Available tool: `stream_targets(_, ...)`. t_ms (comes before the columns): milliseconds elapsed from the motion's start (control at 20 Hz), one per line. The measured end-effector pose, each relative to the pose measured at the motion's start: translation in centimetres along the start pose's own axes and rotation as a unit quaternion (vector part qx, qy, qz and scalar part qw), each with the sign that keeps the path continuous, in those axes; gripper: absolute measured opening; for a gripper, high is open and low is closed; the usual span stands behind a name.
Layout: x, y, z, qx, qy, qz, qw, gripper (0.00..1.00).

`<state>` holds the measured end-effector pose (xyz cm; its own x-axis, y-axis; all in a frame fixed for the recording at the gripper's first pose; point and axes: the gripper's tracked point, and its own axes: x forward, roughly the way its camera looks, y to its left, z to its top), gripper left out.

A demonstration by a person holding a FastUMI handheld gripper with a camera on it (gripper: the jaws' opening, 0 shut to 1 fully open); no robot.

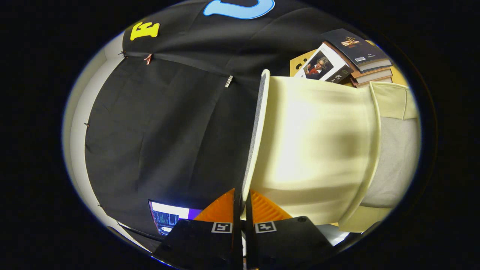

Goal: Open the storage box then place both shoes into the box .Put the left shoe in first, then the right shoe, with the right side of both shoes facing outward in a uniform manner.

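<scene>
My gripper [243, 200] is shut on the edge of the storage box's lid [255, 142], which stands raised on edge and runs away from the fingers. The lid's pale cream inner face [315, 150] spreads to the right of the fingers. Beyond it the cream box body [392, 99] shows, with a grey panel [397, 161] beside it.
A stack of books [356, 56] lies on a wooden surface beyond the box. A lit screen [168, 217] sits low to the left of the fingers, in front of the black cloth wall.
</scene>
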<state>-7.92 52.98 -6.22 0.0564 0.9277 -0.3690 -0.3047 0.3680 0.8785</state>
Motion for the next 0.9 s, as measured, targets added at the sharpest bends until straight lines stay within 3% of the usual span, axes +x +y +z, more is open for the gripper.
stream_targets(200,-2.5,-1.2,1.8,-0.027,-0.033,-0.019,0.999,0.97)
stream_targets(550,-11.1,-4.3,4.5,-0.075,-0.105,-0.08,0.988,0.97)
stream_targets(900,-21.7,-10.4,7.7,-0.163,-0.184,-0.188,0.951,0.97)
